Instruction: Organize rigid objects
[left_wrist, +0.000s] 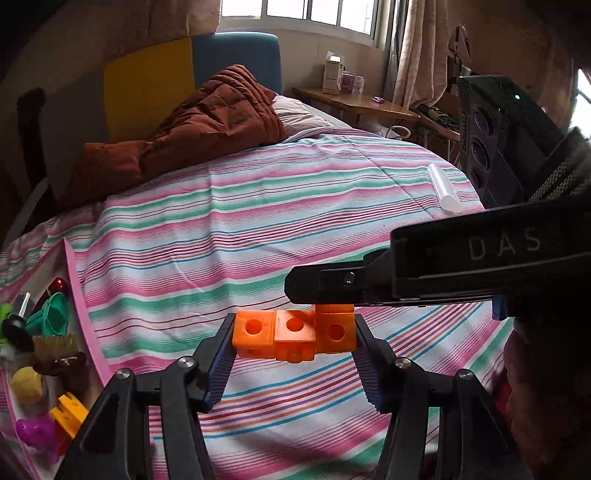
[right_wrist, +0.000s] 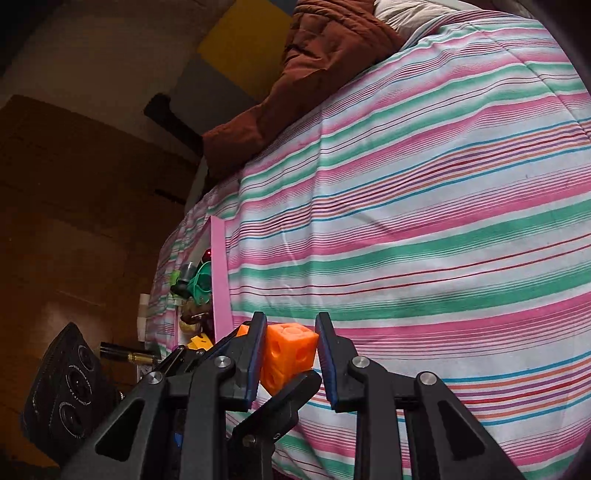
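Observation:
A short chain of orange linking cubes (left_wrist: 293, 334) hangs above the striped bedspread (left_wrist: 258, 221). My left gripper (left_wrist: 294, 338) is shut on it, one pad pressing each end of the row. My right gripper (left_wrist: 325, 295) comes in from the right, its dark finger lying over the cube at the row's right end. In the right wrist view the right gripper (right_wrist: 291, 350) is shut on that orange end cube (right_wrist: 291, 350). One finger of the left gripper (right_wrist: 284, 398) crosses just under the cube. The rest of the chain is hidden behind my fingers there.
A pink-walled box (left_wrist: 75, 280) (right_wrist: 219, 280) holding several small toys sits at the bed's left edge. A white tube (left_wrist: 445, 188) lies on the bedspread at right. A brown quilt (left_wrist: 207, 114) is heaped at the far end. A wooden desk (left_wrist: 354, 103) stands by the window.

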